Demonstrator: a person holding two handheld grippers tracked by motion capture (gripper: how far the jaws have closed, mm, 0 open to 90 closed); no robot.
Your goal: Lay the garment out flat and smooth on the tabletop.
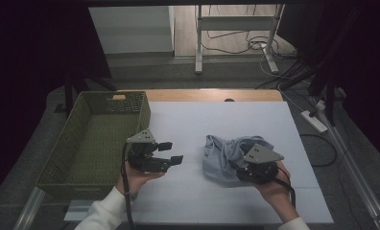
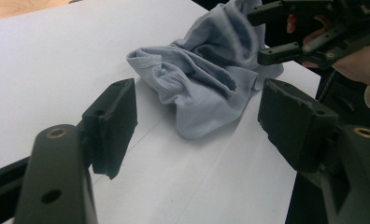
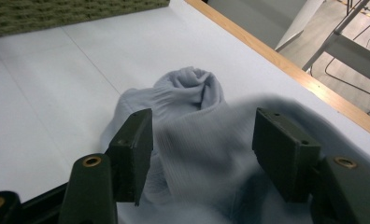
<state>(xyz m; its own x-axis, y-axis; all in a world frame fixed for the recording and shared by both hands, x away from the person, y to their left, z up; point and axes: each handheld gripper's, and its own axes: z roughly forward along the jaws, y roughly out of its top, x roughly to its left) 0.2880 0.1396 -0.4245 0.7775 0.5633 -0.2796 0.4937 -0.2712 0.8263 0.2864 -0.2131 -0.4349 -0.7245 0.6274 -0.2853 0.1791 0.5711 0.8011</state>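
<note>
Two grippers over one crumpled light-blue garment (image 1: 224, 158), bunched on the white table sheet (image 1: 226, 120) right of centre. Right gripper (image 1: 238, 165) much the nearer: pressed up against the heap's near right edge in the high view, jaws standing wide in its own view, cloth (image 3: 192, 140) bulging up between and beyond them, pads not visibly pinching any fold. Cloth blurred there, so touching or just clear hard to tell. Left gripper (image 1: 171, 152) apart from the heap, off its left side, jaws likewise wide and empty, aimed across bare sheet toward the garment (image 2: 206, 88); from that view, heap dead ahead between the two pads (image 2: 113, 121), with the right gripper (image 2: 279, 32) beyond it at upper right.

No clear long axis to the garment: a rumpled mound, slightly wider across the table than deep, a rolled tube-like fold (image 3: 199, 86) sticking up on the far side from the right jaws.

Green woven basket (image 1: 89, 139) at the table's left edge, open and roomy, just left of the left hand (image 1: 135, 179); probably the destination. Nothing between heap and basket except the left gripper itself. Wooden table edge (image 1: 207, 94) beyond; power strip (image 1: 314, 120) and cables on the floor, well clear.

Likely next: closing on a fold, the right gripper already in place for it.
</note>
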